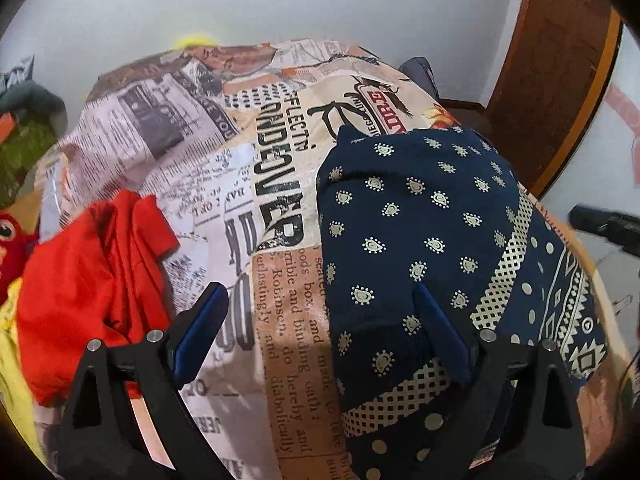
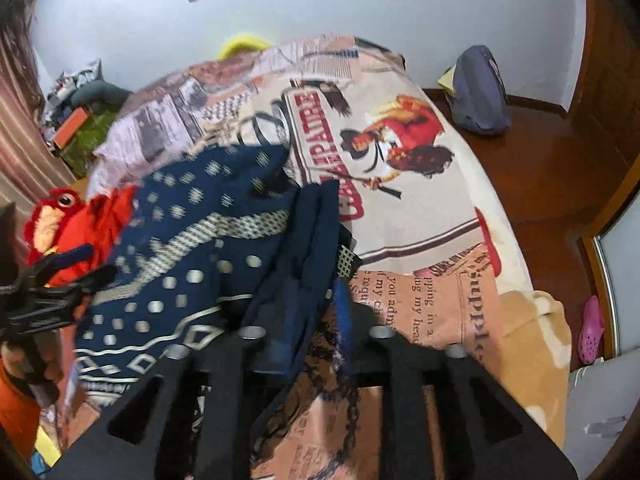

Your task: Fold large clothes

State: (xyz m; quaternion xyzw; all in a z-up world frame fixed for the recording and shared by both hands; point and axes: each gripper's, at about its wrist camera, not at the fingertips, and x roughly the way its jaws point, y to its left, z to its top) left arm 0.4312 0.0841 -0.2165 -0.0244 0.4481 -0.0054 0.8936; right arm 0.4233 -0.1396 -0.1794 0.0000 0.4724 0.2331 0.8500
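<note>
- Left tool [image 1: 320,312], left wrist view: jaws wide, nothing gripped; right finger tip against navy patterned garment [image 1: 420,232], which lies on newsprint-patterned bedspread [image 1: 200,152]. Red garment [image 1: 92,280] beside left finger.
- Right tool [image 2: 308,320], right wrist view: blurred; navy fabric fold between narrow jaws, grip uncertain. Red plush toy [image 2: 64,220] at left.

I'm looking into a bedroom in someone's home. A bed [image 1: 280,168] fills the middle, spread with a newspaper-print bedcover [image 2: 420,184], and clothes lie heaped on it, a red garment [image 1: 92,264] among them. A red plush toy [image 2: 60,220] sits at the bedside. I see plain pale walls [image 1: 280,4], a wooden door [image 1: 556,80], dark wood flooring [image 2: 532,176], a backpack [image 2: 480,92] slumped in the corner and a pink clog [image 2: 592,330] on the floor.
</note>
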